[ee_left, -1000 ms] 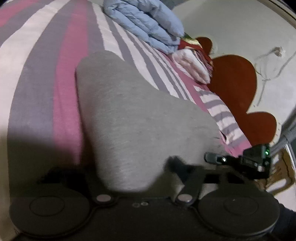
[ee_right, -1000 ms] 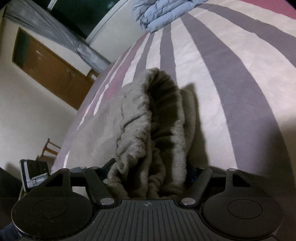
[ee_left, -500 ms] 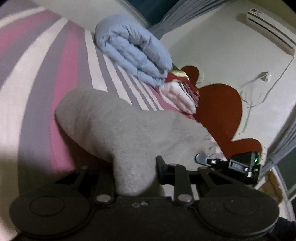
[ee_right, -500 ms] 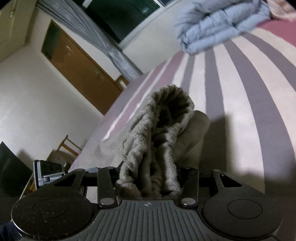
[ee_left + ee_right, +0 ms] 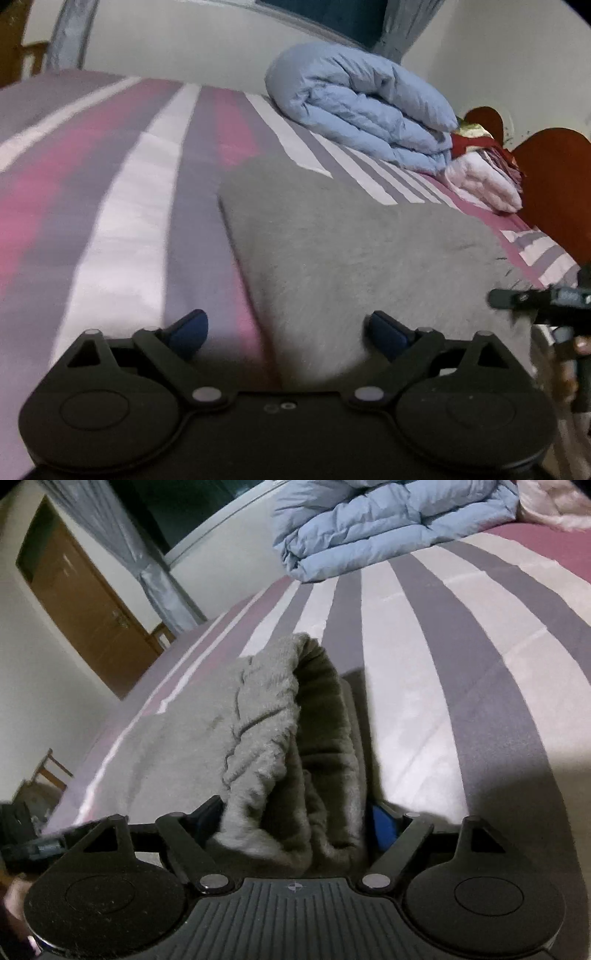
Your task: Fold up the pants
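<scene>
Grey pants [image 5: 362,251] spread flat on the striped bed [image 5: 122,229], filling the centre and right of the left wrist frame. Left gripper [image 5: 288,328] at the lower middle, fingers [image 5: 190,326] spread wide and released: left blue pad over bare striped sheet, right pad over the grey cloth, near edge of the pants passing between the two. No fabric pinched there.

In the right wrist frame, bunched waistband of the pants [image 5: 295,746] rising up the centre, its elastic mouth gaping toward the upper middle. Right gripper [image 5: 295,823] at the lower middle, fingers [image 5: 382,825] set on either side of the thick fold, pressed against it on both flanks, grasping the pants. Rest of the grey cloth trailing off to the left of the frame over the bed.

Folded blue quilt [image 5: 365,107] at the upper centre-right of the left view, well apart from the pants; pink bedding [image 5: 484,184] just beside it at the right. Brown door [image 5: 85,602] at the upper left of the right view.
</scene>
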